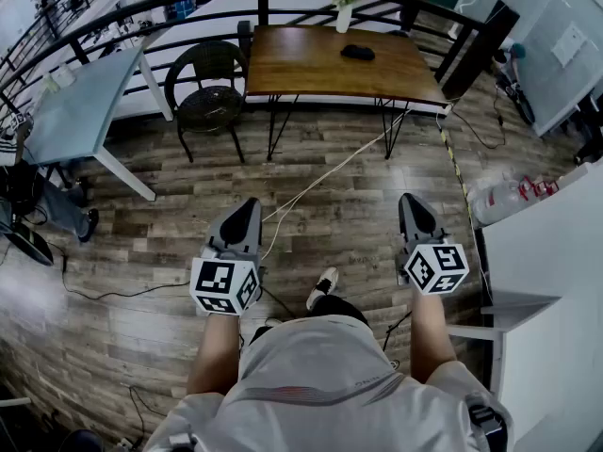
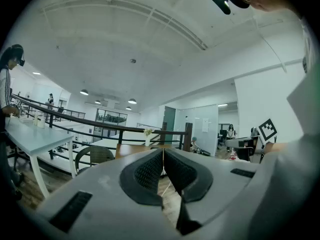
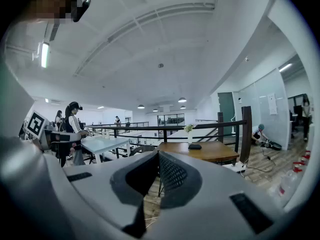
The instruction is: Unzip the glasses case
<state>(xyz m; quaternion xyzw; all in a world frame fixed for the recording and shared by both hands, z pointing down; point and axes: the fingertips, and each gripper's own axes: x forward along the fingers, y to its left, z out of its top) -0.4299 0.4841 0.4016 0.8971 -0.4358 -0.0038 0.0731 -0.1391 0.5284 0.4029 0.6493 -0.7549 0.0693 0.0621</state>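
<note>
Upper left: pale table (image 1: 80,102), then a dark chair (image 1: 207,92) just beside a wooden table (image 1: 301,69). Lower left of centre: left gripper (image 1: 247,205), clenched on nothing, above plank floor (image 1: 151,215). Top centre, on the wooden table: dark glasses case (image 1: 357,52) near a vase of flowers (image 1: 345,3), well apart from both grippers. Lower right of centre: right gripper (image 1: 412,201), clenched too, empty.

Light grey shirt (image 1: 320,375). The left gripper (image 1: 247,203) and right gripper (image 1: 410,200): grey shells, black textured pads (image 2: 150,173), each backed by a black-and-white marker cube (image 1: 224,285).
</note>
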